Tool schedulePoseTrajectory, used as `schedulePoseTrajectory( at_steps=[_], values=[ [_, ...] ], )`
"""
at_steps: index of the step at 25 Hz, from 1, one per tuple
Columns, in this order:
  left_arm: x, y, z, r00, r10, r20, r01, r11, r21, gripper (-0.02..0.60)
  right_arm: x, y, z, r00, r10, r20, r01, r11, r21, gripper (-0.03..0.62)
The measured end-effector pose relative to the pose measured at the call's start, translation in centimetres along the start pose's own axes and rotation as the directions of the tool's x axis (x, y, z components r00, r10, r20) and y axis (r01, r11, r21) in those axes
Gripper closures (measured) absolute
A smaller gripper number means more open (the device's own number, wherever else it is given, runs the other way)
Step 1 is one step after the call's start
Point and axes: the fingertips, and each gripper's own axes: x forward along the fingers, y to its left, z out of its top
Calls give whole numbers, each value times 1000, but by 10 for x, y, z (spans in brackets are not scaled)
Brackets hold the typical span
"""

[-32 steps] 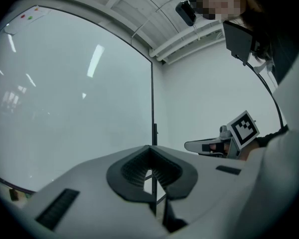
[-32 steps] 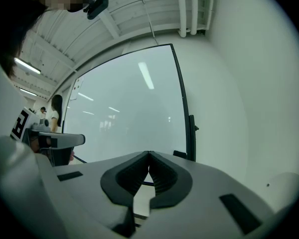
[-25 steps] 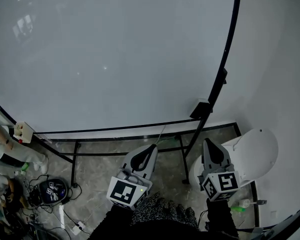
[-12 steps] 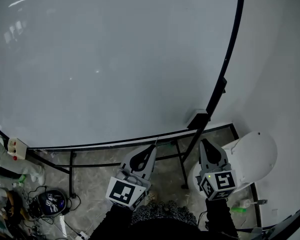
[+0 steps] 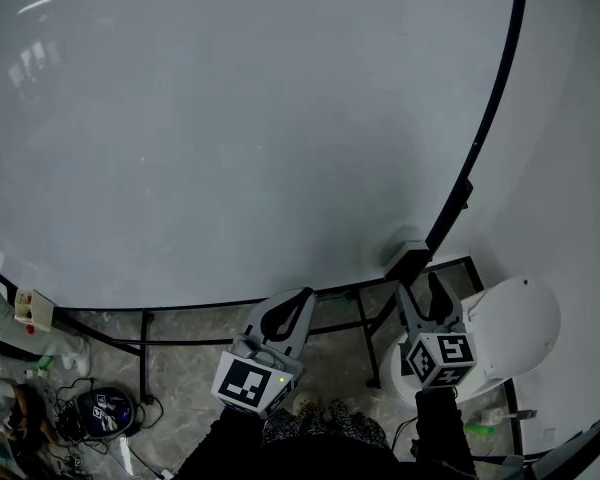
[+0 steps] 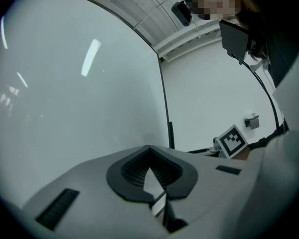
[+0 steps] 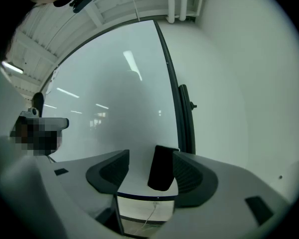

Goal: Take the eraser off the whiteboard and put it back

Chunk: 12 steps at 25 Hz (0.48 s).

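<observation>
Both jaws of our right gripper [image 7: 149, 172] have just spread, with the eraser [image 7: 162, 167] untouched between them at the whiteboard [image 5: 230, 118]'s lower right corner — off-centre, so closing could knock it off; our left gripper [image 6: 150, 169] is pressed together.

You've got the whiteboard [image 5: 230, 118] filling most of the head view, with a plain white wall [image 5: 570, 148] just to its right and ceiling strip lights glinting as pale streaks [image 5: 38, 4] in its upper left corner. Below the whiteboard there's mottled grey floor [image 5: 180, 393]. A round white piece of furniture [image 5: 515, 323] stands under its right edge, and a tangle of cables [image 5: 90, 413] lies under its left end.
</observation>
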Motion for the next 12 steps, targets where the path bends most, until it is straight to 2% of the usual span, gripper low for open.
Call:
schedulePoseTrajectory(
  at_steps=[5, 12],
  values=[
    [9, 7, -3, 1000, -12, 0, 12, 1000, 8, 580, 29, -17, -20, 999, -29, -46, 32, 997, 66, 296],
    [19, 11, -3, 1000, -19, 13, 19, 1000, -20, 580, 64, -32, -42, 993, -51, -106, 63, 992, 105, 293]
  ],
)
